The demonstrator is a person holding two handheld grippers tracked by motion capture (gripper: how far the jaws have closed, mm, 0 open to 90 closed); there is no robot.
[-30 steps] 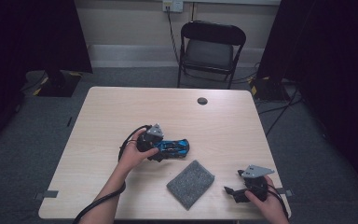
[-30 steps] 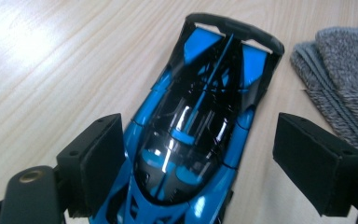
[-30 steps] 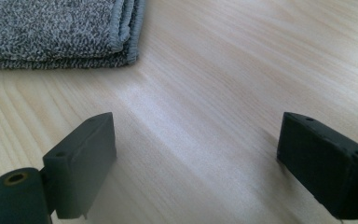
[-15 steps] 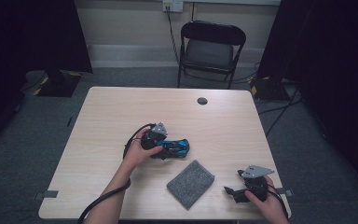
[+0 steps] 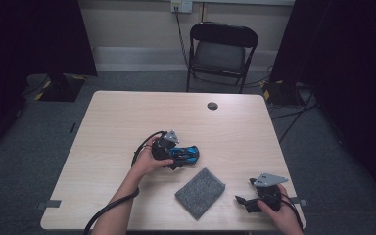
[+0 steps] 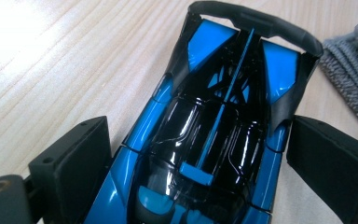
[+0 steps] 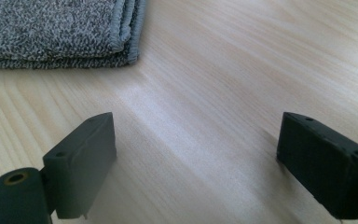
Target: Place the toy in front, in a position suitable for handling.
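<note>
Blue-and-black glossy toy car [image 6: 214,135] sits between the left gripper [image 5: 172,155]'s just-loosened jaws (right gripper [image 7: 196,163] idle, open) — next, back off.

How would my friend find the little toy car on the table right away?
Start at the pale wooden table and go to its middle, toward the person's side. There the toy car sits between the jaws of the left gripper, beside a folded grey cloth. It is shiny blue and black; everything nearby is grey or black.

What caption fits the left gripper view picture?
Blue and black toy car on the table, between the left gripper's just-opened jaws.
</note>
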